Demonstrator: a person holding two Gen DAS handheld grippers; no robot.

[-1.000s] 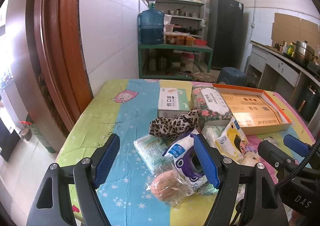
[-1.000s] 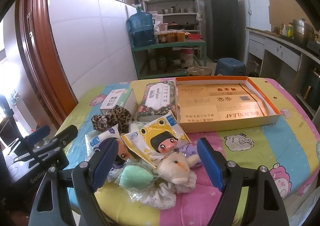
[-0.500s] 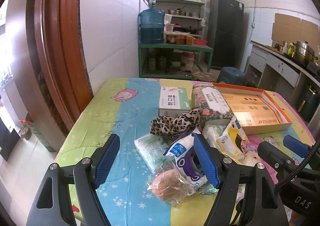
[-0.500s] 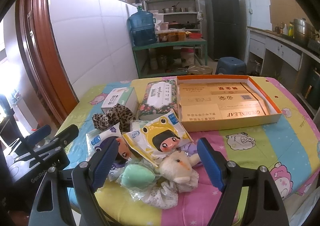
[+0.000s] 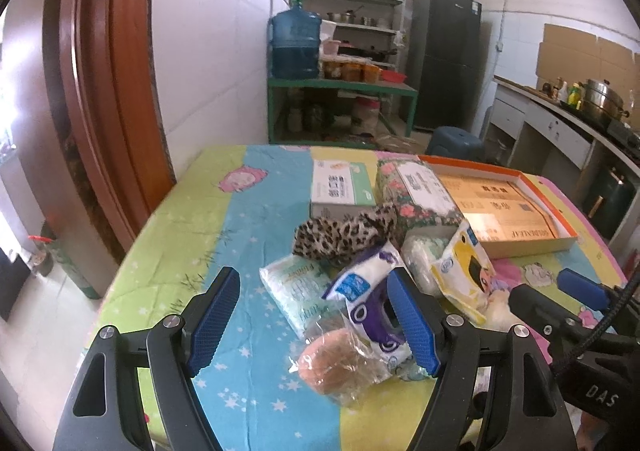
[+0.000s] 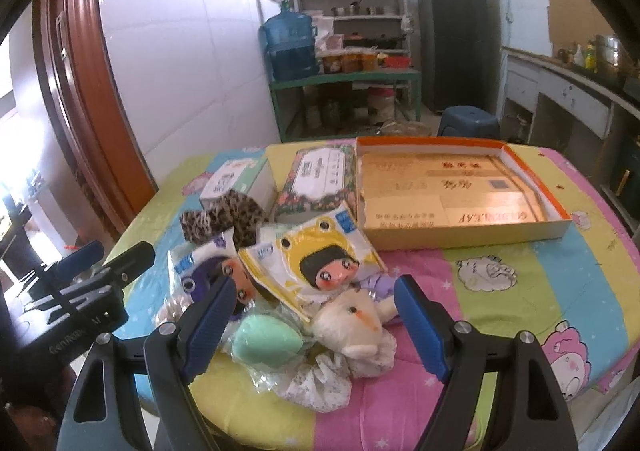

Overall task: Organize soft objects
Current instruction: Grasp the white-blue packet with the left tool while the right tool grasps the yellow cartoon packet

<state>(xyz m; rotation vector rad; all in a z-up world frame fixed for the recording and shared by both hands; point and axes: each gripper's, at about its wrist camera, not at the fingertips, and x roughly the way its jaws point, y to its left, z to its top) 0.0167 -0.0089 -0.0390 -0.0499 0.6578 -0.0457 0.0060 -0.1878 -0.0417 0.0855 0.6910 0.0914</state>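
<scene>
The near-left part of the table [image 5: 224, 211] lies bare, open to a claw coming from the door side. The heap of soft packets [image 6: 280, 275] crowds the middle, touching and overlapping, with no gap between them. Behind it two boxes [image 6: 316, 183] stand side by side, just beside the open tray [image 6: 532, 229]. Right of the heap, the cloth is free up to the tray's near wall.

left wrist: table's left, close | right wrist: right | shared: toy pile [image 5: 372, 283]

Blue water jug [image 5: 296, 45] on green shelf [image 5: 340, 85], dark fridge [image 5: 444, 59], blue stool [image 6: 468, 121].
</scene>
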